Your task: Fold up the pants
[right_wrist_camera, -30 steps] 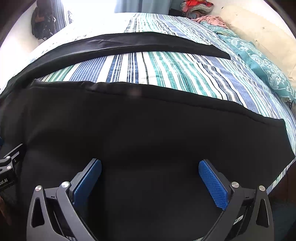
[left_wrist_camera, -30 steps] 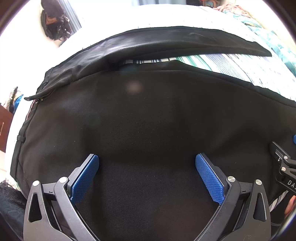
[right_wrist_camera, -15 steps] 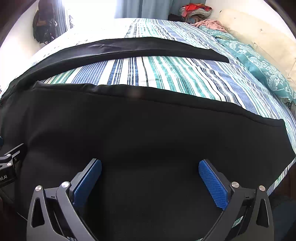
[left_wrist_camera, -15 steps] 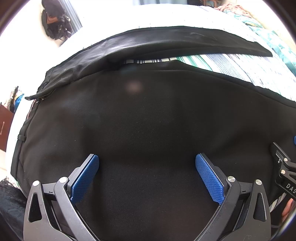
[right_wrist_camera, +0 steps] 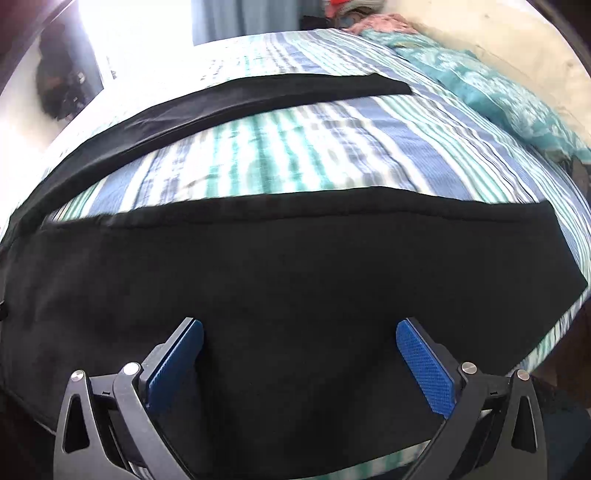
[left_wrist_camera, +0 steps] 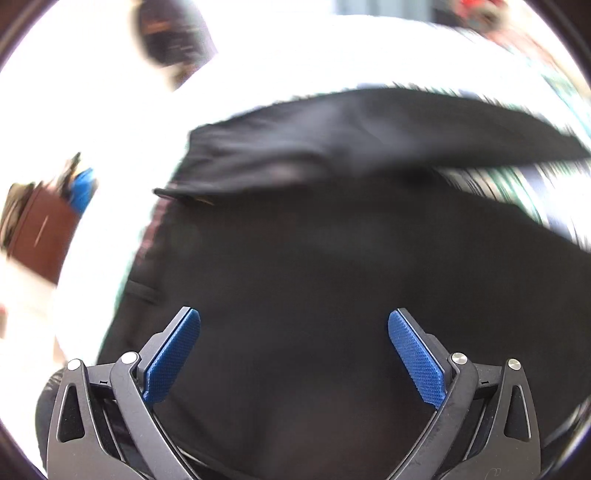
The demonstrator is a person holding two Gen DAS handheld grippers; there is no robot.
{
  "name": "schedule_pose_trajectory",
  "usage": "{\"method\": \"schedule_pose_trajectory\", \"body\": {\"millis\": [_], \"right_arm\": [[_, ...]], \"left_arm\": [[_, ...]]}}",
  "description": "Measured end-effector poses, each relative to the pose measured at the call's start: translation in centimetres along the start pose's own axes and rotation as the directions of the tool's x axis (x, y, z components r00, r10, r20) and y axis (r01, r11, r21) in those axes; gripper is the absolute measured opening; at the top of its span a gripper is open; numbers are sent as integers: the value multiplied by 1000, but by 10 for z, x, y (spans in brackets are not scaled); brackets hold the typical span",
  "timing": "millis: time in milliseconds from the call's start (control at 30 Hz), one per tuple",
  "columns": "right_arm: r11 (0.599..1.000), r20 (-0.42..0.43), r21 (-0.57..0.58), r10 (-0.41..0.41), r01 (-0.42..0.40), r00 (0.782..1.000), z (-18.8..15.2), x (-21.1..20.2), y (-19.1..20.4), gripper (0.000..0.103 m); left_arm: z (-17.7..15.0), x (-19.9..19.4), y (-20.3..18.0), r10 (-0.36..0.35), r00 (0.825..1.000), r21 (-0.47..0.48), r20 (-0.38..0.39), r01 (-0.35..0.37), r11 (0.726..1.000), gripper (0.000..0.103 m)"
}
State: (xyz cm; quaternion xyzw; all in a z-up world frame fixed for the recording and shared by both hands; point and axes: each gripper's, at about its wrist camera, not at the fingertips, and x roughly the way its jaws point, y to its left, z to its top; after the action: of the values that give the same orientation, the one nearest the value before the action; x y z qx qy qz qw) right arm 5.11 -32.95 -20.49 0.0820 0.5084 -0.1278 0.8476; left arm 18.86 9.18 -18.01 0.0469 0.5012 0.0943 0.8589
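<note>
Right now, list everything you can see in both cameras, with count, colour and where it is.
Black fabric pants: one, black, spread flat on the bed with the two legs apart, near leg under both grippers, far leg farther up the bed.
Striped bedsheet: one, blue, green and white stripes, covering the bed, showing between the legs.
Teal patterned pillow: one, teal and white, far right edge of the bed.
Pile of clothes: pink and red, count unclear, at the far end of the bed.
Brown wooden furniture: one, brown, blurred, off the bed's left side.
Left gripper: one, black with blue pads, open over the pants' waist end.
Right gripper: one, black with blue pads, open over the near leg.
</note>
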Motion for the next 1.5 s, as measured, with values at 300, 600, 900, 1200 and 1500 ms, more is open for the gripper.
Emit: {"method": "schedule_pose_trajectory", "body": {"millis": [300, 600, 900, 1200, 1500], "right_arm": [[972, 107, -144, 199, -183, 974, 97, -20, 52, 103], [821, -15, -359, 471, -444, 882, 215, 57, 212, 102], [759, -122, -556, 328, -338, 937, 258, 168, 171, 93], [990, -72, -137, -29, 19, 997, 368, 234, -101, 93], [995, -102, -104, 3, -14, 995, 436, 242, -131, 92]], "left_arm": [[126, 35, -45, -60, 990, 34, 130, 56, 998, 102], [122, 136, -23, -50, 998, -158, 41, 56, 986, 103], [117, 138, -29, -40, 996, -153, 80, 52, 987, 103], [117, 139, -30, -28, 994, -149, 101, 43, 988, 102], [116, 140, -30, -29, 993, -152, 113, 46, 987, 102]]}}
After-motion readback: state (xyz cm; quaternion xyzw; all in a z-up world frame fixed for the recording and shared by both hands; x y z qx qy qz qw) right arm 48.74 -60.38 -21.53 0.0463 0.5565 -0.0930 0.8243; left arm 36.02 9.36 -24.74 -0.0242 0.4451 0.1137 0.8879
